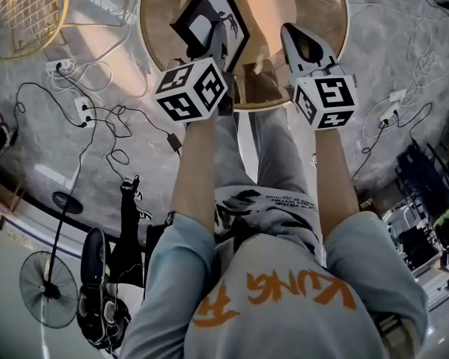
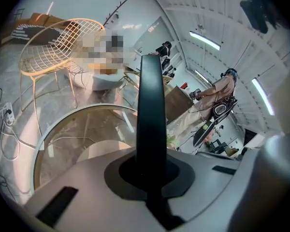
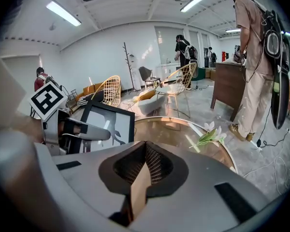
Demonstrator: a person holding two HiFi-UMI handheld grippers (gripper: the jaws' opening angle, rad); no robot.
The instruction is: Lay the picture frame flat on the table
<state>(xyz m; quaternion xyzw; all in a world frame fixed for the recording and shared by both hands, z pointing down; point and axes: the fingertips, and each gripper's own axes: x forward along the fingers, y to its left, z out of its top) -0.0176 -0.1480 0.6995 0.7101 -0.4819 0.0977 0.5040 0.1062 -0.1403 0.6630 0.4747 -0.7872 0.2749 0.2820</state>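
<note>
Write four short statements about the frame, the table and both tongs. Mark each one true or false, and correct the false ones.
1. The left tongs are closed on the edge of the picture frame. True.
2. The picture frame lies flat on the table. False: it is tilted up in the left tongs' grip, over the table.
3. The table is round, with a glass top. True.
4. The right tongs hold the flower. False: the flower lies on the table, and the right tongs are shut with nothing in them.
</note>
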